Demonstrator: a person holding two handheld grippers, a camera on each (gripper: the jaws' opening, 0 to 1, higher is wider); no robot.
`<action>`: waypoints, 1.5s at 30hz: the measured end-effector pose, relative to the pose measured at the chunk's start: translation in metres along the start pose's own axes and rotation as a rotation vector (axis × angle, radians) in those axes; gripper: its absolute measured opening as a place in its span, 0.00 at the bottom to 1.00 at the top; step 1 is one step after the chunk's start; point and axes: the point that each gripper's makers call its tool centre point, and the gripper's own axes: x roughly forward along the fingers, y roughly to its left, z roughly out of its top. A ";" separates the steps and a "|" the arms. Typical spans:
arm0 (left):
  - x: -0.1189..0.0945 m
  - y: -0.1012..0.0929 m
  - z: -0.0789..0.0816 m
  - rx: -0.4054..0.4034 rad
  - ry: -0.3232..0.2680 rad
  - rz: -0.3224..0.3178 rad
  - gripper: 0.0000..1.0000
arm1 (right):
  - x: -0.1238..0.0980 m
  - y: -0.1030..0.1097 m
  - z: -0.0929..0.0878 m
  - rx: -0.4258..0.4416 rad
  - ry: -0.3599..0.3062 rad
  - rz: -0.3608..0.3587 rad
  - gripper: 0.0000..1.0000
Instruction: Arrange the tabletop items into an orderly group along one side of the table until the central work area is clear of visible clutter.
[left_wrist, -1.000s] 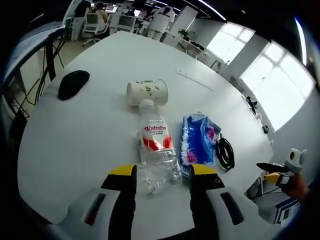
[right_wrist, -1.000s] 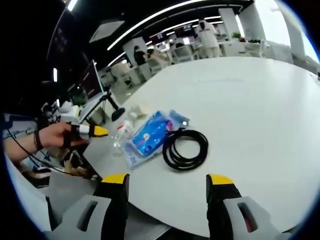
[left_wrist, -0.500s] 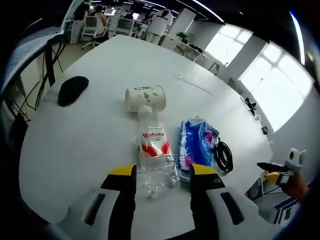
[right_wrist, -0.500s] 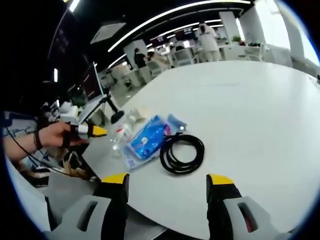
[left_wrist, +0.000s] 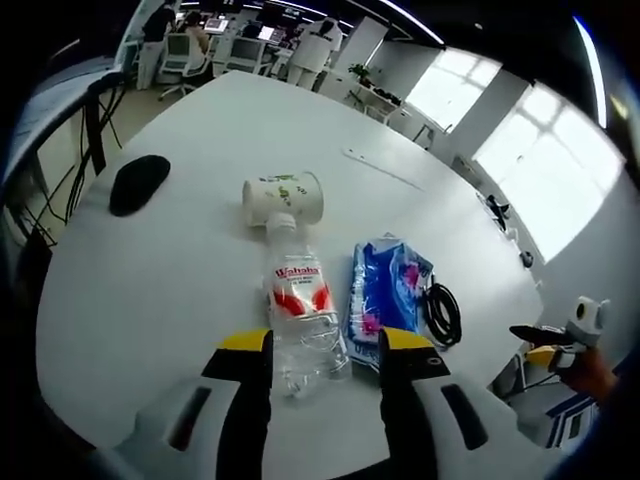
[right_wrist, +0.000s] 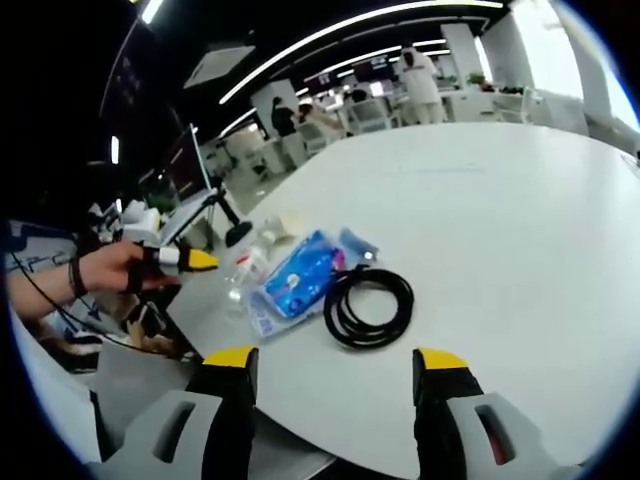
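Left gripper (left_wrist: 325, 345) hovers at the near table (left_wrist: 160, 270) edge, jaws released, just over the base of the lying water bottle (left_wrist: 298, 312). Paper cup (left_wrist: 283, 198) lies at its cap, blue packet (left_wrist: 385, 298) and coiled cable (left_wrist: 442, 313) to its right. Right gripper (right_wrist: 335, 360) jaws released, empty.

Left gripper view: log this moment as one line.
left gripper: open, over bottle base | right gripper: open, near cable | cup, bottle, blue pack, cable grouped | mouse apart
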 end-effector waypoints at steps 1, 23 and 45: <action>0.000 -0.001 0.000 0.003 0.000 -0.001 0.41 | 0.000 0.000 0.000 -0.002 0.000 0.000 0.64; 0.016 -0.005 0.013 -0.004 0.010 0.012 0.42 | 0.003 -0.002 0.004 -0.018 0.003 0.012 0.64; 0.061 0.026 0.008 -0.043 0.168 0.166 0.37 | 0.011 0.003 -0.002 -0.035 0.065 0.028 0.64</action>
